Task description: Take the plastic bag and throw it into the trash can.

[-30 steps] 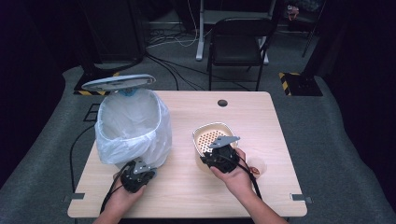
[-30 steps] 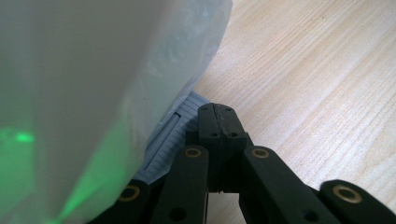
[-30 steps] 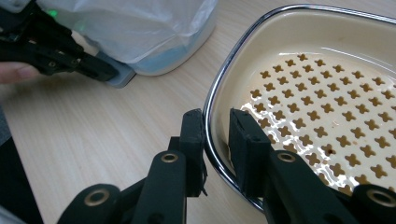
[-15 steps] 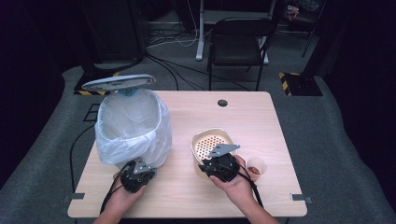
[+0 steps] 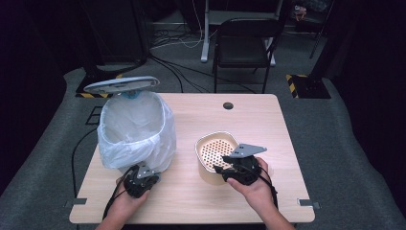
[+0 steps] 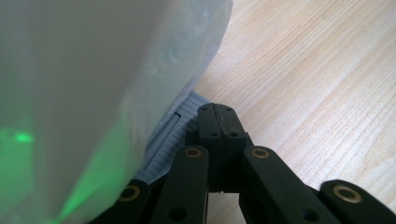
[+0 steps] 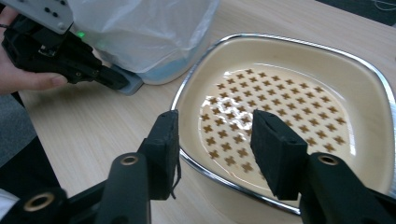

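The right gripper (image 7: pixel 215 140) has just been opening its black jaws; they stand apart astride the metal rim of the cream square bowl (image 7: pixel 299 74), pads apparently not pressing. Brown crosses pattern the bowl's bottom. Left of the bowl, the left gripper (image 6: pixel 217 121), jaws pressed together, lies at the grey ribbed base of the plastic-lined bin (image 5: pixel 136 129).

Wooden table (image 5: pixel 191 201) carries bin (image 5: pixel 136 132), bowl (image 5: pixel 210 143).
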